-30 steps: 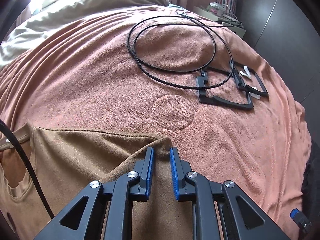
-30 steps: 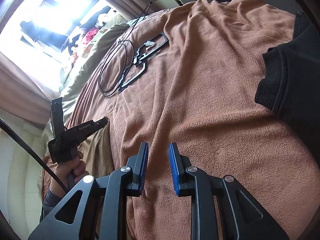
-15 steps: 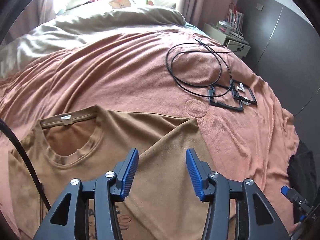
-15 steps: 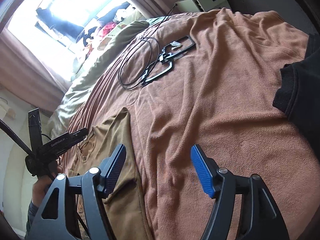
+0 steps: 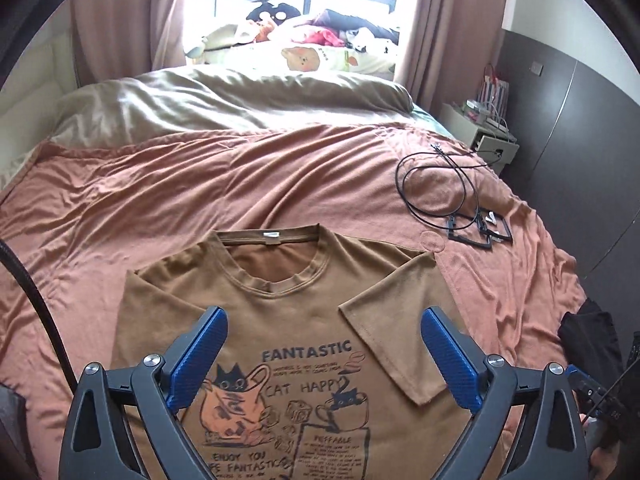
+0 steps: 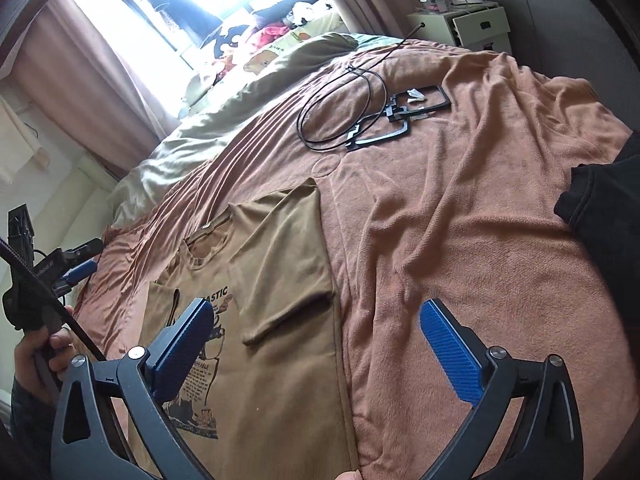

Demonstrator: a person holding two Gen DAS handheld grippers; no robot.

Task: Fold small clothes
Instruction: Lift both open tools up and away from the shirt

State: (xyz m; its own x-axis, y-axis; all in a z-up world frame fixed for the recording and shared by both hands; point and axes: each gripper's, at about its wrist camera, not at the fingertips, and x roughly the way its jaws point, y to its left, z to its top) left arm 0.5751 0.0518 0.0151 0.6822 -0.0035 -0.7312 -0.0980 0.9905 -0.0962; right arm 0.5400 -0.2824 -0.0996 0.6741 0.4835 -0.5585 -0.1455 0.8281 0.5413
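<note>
Shirt: we see the brown T-shirt lying print-up on the orange blanket, toward its near edge, both sleeves folded in over the chest.
Change: a second ago our jaws were pinched on the sleeve fabric; they have just been opening and now nothing sits between them.
Left gripper: jaws wide apart, above the print.
Right gripper: jaws wide apart, over the shirt's right edge.
Meaning: we judge the sleeve folds done; the lengthwise fold remains.
Left view only: whole collar, label, cat print.
Right view only: black garment at the blanket's right edge, and our hand holding the left gripper.
</note>
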